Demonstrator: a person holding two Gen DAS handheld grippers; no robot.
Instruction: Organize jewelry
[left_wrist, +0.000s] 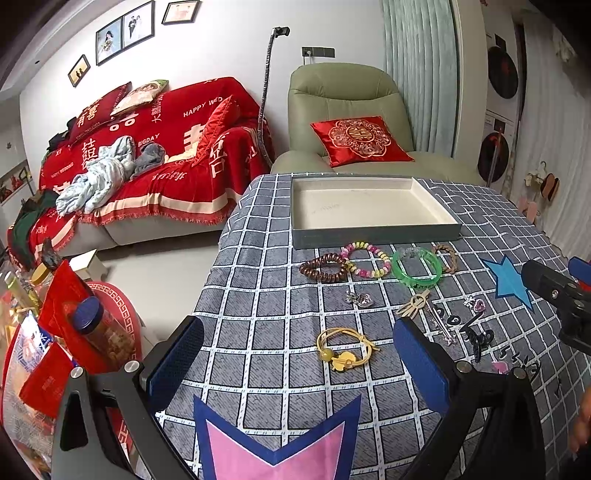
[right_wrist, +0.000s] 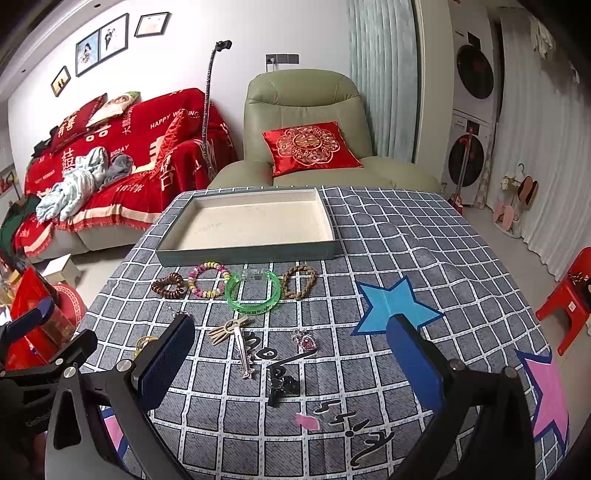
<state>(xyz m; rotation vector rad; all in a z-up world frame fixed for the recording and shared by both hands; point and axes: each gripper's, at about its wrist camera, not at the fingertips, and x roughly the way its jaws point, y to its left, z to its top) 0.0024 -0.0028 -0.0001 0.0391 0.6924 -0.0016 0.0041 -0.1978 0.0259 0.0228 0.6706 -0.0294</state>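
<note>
An empty shallow tray (left_wrist: 373, 236) (right_wrist: 243, 254) lies on the checked tablecloth. In front of it lie a brown coil bracelet (left_wrist: 325, 268) (right_wrist: 168, 286), a pink and yellow bead bracelet (left_wrist: 369, 259) (right_wrist: 208, 279), a green bangle (left_wrist: 416, 266) (right_wrist: 253, 291) and a braided ring (left_wrist: 446, 257) (right_wrist: 299, 281). Nearer lie a yellow hair tie (left_wrist: 343, 348), a silver hairpin (right_wrist: 243, 350), a wooden clip (right_wrist: 221, 332), a pink heart charm (right_wrist: 306, 341) and a black clip (right_wrist: 282, 386). My left gripper (left_wrist: 295, 365) is open and empty above the yellow tie. My right gripper (right_wrist: 291, 365) is open and empty above the small pieces.
The table edge drops off at the left toward a red sofa (left_wrist: 155, 147) and bags and jars (left_wrist: 81, 332) on the floor. A green armchair (right_wrist: 306, 129) stands behind the table. A red stool (right_wrist: 569, 299) stands at the right. Star stickers (right_wrist: 395, 306) mark the cloth.
</note>
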